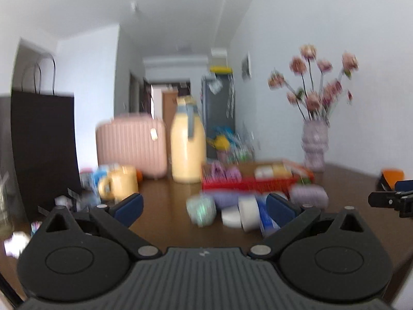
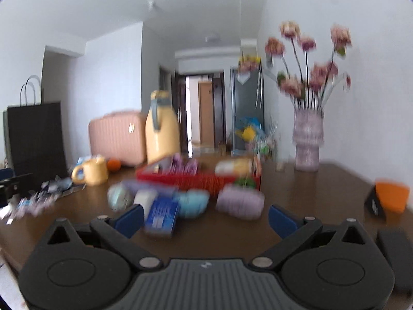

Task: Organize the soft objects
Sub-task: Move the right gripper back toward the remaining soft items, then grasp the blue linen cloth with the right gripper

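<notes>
A red basket (image 1: 247, 184) (image 2: 204, 180) sits mid-table with purple and yellow packs inside. In front of it lie soft items, all blurred: a mint-green roll (image 1: 201, 209) (image 2: 119, 196), a white roll (image 1: 248, 213) (image 2: 145, 198), a blue pack (image 2: 162, 213), a light-blue bundle (image 2: 192, 202) and a lilac roll (image 1: 308, 195) (image 2: 240, 203). My left gripper (image 1: 204, 209) is open, short of the pile, with nothing between its blue pads. My right gripper (image 2: 205, 219) is open too, a little back from the items and touching none. The right gripper's side shows at the left view's right edge.
On the brown table stand a pink case (image 1: 131, 146), a tall yellow bottle (image 1: 188, 147), a yellow mug (image 1: 120, 183), a black paper bag (image 1: 42, 142), a flower vase (image 1: 315, 144) by the wall, and an orange-and-black object (image 2: 389, 197) at right. Wrappers litter the left side.
</notes>
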A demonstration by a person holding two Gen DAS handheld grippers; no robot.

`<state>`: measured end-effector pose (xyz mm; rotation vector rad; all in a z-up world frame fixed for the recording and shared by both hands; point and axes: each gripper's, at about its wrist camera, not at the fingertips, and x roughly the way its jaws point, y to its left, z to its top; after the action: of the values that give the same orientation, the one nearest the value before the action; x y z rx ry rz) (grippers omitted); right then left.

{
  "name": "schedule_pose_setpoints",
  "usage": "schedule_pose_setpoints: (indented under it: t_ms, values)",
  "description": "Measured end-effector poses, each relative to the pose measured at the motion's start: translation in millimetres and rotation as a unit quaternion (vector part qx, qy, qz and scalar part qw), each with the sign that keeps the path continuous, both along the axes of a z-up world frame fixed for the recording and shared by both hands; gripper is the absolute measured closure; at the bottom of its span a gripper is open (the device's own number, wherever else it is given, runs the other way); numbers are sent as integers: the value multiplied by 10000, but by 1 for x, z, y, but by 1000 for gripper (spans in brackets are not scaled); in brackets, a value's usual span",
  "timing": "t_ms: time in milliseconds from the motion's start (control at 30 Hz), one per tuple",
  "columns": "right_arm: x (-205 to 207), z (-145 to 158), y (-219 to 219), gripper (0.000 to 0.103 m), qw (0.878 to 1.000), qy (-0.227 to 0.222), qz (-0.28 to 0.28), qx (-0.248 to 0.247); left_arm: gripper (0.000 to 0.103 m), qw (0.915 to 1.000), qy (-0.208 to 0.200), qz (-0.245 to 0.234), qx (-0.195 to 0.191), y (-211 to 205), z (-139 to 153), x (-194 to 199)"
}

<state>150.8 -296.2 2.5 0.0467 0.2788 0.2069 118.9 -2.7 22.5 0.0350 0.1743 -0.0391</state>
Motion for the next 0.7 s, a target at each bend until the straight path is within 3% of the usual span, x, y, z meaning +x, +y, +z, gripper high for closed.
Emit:
schedule_pose_setpoints:
  t_ms: [133, 367, 500, 600, 700]
  values:
    - [-10, -23, 2, 0, 9993, 336, 155, -52, 0, 9991, 413, -91, -103, -4, -11, 5]
    - [6, -22, -10, 0, 9993, 330, -37, 190, 0, 9987, 481, -94, -98, -19, -11, 32]
    - [29, -26, -23, 0, 9971, 613, -232, 383, 0, 9977, 657, -112, -95, -25, -15, 54]
    - [50, -27, -33, 5, 9940, 857, -209, 640, 0, 9971, 757, -50, -115, -24, -15, 78]
    - [79, -20, -33, 15, 9903, 1008, 67, 956, 0, 9959, 795, 66, -427, -14, -7, 112]
